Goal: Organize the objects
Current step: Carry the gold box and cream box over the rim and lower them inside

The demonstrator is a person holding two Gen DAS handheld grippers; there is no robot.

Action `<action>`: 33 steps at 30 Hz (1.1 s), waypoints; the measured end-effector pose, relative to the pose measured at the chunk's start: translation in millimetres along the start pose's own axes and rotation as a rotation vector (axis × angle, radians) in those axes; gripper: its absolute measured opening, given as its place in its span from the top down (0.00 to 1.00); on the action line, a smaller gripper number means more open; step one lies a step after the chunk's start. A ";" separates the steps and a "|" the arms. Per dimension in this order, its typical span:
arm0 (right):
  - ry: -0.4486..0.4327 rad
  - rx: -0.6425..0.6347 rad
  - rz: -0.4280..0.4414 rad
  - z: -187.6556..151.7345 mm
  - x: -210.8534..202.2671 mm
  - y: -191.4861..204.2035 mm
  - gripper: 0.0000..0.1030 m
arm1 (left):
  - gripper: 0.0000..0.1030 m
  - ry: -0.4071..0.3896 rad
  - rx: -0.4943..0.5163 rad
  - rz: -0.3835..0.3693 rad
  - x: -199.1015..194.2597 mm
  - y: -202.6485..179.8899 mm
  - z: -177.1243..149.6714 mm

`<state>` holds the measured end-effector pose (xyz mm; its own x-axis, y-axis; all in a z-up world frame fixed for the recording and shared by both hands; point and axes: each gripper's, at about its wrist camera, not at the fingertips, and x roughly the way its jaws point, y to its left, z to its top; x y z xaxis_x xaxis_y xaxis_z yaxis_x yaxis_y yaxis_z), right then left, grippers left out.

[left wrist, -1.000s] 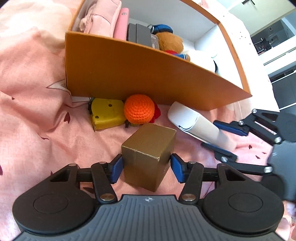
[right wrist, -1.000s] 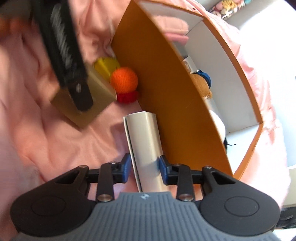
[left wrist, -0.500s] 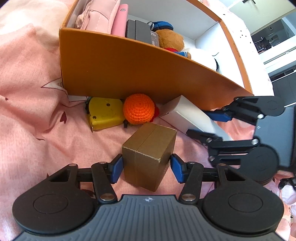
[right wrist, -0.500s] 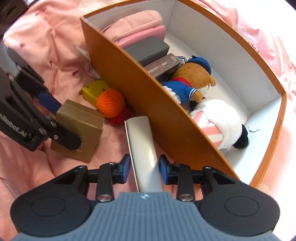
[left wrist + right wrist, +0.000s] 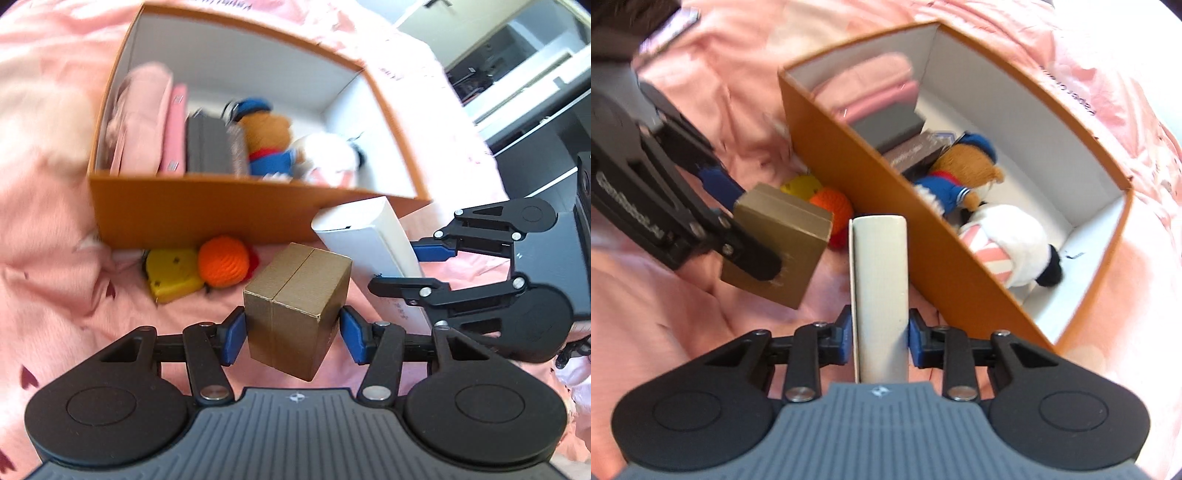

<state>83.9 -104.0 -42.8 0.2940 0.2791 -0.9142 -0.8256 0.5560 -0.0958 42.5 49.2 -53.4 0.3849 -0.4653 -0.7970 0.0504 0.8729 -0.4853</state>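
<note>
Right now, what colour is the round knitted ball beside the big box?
Bright orange, with a bit of red beside it; the left wrist view shows it best.

Pink bedspread point(image 5: 55, 280) bears orange box point(image 5: 229, 210), yellow tape measure point(image 5: 170, 273), orange crochet ball point(image 5: 223, 261).

Orange box point(image 5: 229, 210) hides its contents' bottoms (blurred).

two plush toys point(image 5: 967, 177), three boxes point(image 5: 299, 310), one orange ball point(image 5: 223, 261)
</note>
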 end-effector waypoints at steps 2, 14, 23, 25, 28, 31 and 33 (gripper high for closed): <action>-0.017 0.062 0.026 2.2 -17.0 -7.8 0.70 | 0.40 -0.027 0.028 -0.009 -9.2 -5.6 3.7; -0.181 0.371 -0.005 28.0 -83.9 -67.8 0.70 | 0.40 -0.144 0.032 -0.070 -39.8 -19.9 59.0; -0.239 0.226 -0.168 65.7 -78.4 -94.2 0.70 | 0.40 -0.206 0.033 0.020 -28.3 -18.5 119.5; -0.231 0.119 -0.182 78.6 -65.1 -97.4 0.70 | 0.40 -0.203 0.033 0.043 -22.3 -13.5 131.1; -0.228 -0.032 -0.174 94.0 -45.3 -98.9 0.70 | 0.40 -0.196 0.018 0.079 -14.6 -4.8 145.8; -0.204 -0.143 -0.152 109.9 -22.0 -103.5 0.70 | 0.40 -0.200 -0.001 0.117 -8.5 5.8 159.0; -0.174 -0.216 -0.149 119.1 -3.8 -106.7 0.70 | 0.40 -0.198 -0.013 0.131 -5.0 12.7 166.7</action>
<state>228.2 -71.1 17.8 0.4820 0.3477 -0.8043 -0.8451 0.4268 -0.3219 194.8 87.0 4.4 0.5609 -0.3090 -0.7681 -0.0234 0.9215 -0.3878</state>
